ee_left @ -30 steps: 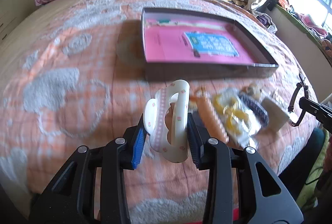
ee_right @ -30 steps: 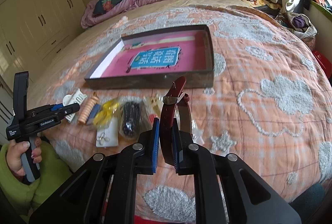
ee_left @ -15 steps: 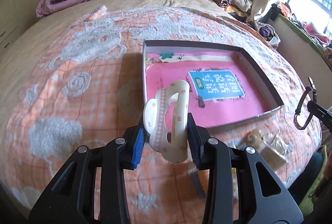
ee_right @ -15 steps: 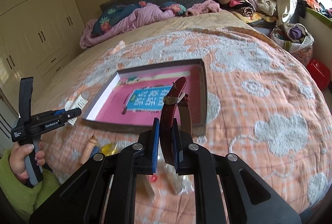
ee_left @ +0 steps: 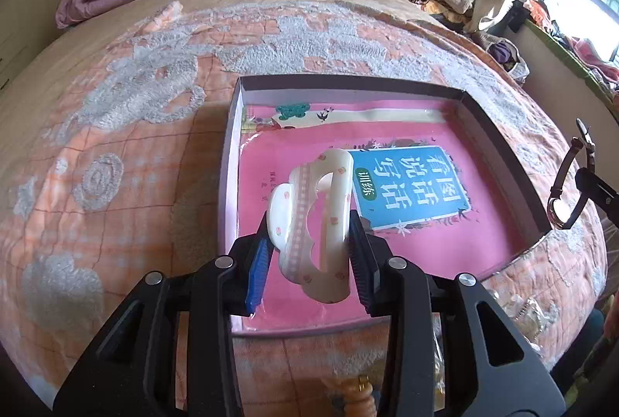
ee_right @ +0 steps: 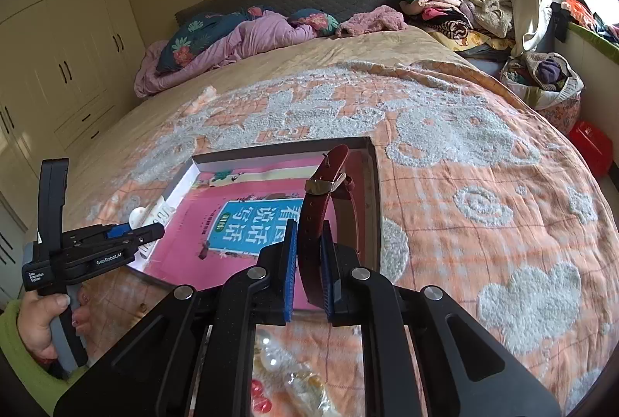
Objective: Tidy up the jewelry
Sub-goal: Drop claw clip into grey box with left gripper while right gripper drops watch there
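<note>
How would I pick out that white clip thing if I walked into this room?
Start at the orange checked bedspread, then find the shallow grey box lid with the pink booklet inside. Above its near left part, the left gripper clamps a cream plastic hair claw clip with tiny pink flowers. The right gripper instead holds a brown leather watch strap.

We're looking at the left gripper [ee_left: 309, 258]: matte black plastic arms, round silver screws gleaming, ribbed blue pads lining its fingers [ee_left: 257, 272]. The right gripper [ee_right: 309, 266] is showing the same black build, silver screws and blue pads. At the lower left of the right wrist view, white "GenRobot.AI" lettering is running along the black body, and the left hand [ee_right: 36, 324] is showing bare skin, painted nails and a green sleeve.
</note>
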Demonstrator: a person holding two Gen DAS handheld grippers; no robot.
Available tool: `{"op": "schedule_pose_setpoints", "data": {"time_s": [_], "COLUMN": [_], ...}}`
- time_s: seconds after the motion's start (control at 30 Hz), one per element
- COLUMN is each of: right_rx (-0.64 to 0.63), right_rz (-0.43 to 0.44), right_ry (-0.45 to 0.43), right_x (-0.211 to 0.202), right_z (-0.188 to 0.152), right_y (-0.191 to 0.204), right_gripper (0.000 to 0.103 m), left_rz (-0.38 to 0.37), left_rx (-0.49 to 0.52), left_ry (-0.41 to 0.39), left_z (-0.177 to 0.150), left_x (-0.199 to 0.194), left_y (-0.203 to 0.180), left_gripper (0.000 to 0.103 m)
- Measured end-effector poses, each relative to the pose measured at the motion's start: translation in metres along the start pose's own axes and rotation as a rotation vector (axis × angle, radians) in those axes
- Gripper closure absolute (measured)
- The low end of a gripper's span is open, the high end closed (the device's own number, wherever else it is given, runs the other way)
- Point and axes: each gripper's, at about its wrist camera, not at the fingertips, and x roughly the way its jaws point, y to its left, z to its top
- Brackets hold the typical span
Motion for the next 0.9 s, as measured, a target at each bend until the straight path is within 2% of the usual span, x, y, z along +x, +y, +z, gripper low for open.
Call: {"op": "schedule_pose_setpoints", "data": {"time_s": [0.53,0.8,0.83,0.9], "right_rx": [-0.059,-0.047,-0.046,-0.041], "right_rz": [-0.093,-0.086,-0.084,-0.077], "right_ry": [0.121,0.135,0.135,0.127], "right_x": [0.066,0.073,0.072,0.071], "right_z": [-0.007,-0.010,-0.009,-0.009], "right_y": [-0.002,-0.001,-0.001,-0.001], "right_gripper": [0.092,0.091,0.090,0.080], "left_rz": [0.012,0.022,0.025,0.024], "left_rx": [0.007,0.018,0.018,0.017], "left_ry": [0.046,0.031,0.031,0.026], "left_z": [-0.004,-0.004,-0.004,-0.003], "left_x": [0.027,0.022,0.021,0.019], "left_y": [0.001,-0.001,-0.002,-0.002], "left_gripper": [0.074,0.055,0.053,0.050]}}
